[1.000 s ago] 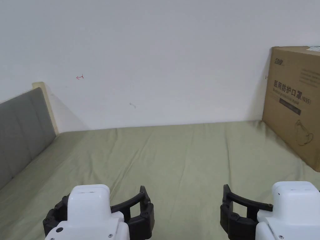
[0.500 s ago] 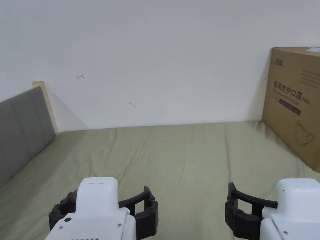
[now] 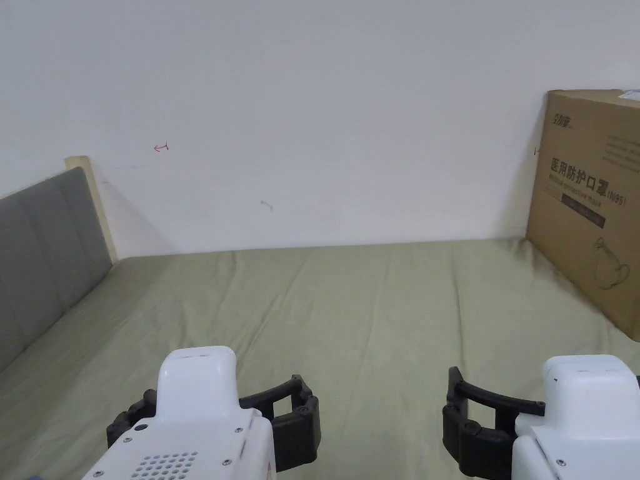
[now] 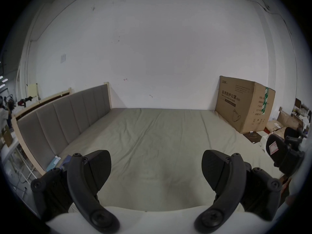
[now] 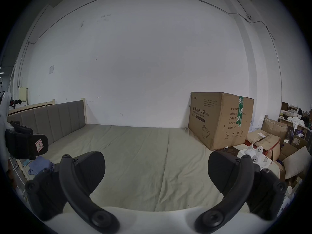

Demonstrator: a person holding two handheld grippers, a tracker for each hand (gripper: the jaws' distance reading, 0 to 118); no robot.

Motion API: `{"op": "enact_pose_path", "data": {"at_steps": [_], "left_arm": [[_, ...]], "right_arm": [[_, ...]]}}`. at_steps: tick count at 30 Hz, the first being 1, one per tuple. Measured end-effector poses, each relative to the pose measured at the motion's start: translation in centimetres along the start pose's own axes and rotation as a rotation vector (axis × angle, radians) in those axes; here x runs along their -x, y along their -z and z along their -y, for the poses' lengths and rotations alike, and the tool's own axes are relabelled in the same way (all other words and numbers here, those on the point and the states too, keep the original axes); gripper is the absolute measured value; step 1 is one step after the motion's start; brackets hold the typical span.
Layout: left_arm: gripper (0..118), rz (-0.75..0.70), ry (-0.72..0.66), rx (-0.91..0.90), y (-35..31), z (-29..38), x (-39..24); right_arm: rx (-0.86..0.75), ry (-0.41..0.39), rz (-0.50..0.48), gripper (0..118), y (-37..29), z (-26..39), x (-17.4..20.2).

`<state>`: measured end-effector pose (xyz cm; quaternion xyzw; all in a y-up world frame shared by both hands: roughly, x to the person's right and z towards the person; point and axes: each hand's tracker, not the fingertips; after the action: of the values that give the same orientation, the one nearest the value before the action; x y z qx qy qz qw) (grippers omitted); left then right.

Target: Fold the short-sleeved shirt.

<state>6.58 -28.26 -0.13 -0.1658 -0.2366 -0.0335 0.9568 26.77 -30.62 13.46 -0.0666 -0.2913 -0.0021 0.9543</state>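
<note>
A crumpled blue cloth (image 5: 39, 166), possibly the shirt, lies at the bed's near left corner, left of my right gripper; most of it is hidden behind the jaw. Part of it also peeks out beside the left jaw as a blue cloth (image 4: 67, 158). My left gripper (image 4: 156, 161) hovers over the olive-green bed sheet (image 3: 375, 312) with its jaws wide apart and nothing between them. My right gripper (image 5: 156, 163) is held the same way beside it, open and empty. In the head view both white gripper bodies sit at the bottom edge, left gripper (image 3: 212, 406) and right gripper (image 3: 562, 406).
A large cardboard box (image 3: 594, 206) stands on the bed's far right against the white wall. A grey padded headboard (image 3: 44, 250) runs along the left side. Boxes and clutter (image 5: 270, 141) lie beyond the bed's right edge.
The left gripper has drifted slightly right and up in the head view. The right gripper has barely moved. Both stay open.
</note>
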Motion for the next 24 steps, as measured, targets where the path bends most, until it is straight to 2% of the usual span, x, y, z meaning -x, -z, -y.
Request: {"op": "enact_pose_path", "data": {"at_steps": [5, 14, 24], "left_arm": [[111, -0.039, 0.061, -0.024, 0.0, 0.3, -0.5], [111, -0.001, 0.008, -0.09, -0.4, 0.4, 0.4], [111, -0.029, 0.022, -0.117, -0.5, 0.6, 0.5]], "right_arm": [[0.004, -0.007, -0.003, 118, 0.1, 0.1, 0.1], [0.01, 0.001, -0.001, 118, 0.3, 0.2, 0.0], [0.02, 0.007, 0.0, 118, 0.5, 0.4, -0.1]]}}
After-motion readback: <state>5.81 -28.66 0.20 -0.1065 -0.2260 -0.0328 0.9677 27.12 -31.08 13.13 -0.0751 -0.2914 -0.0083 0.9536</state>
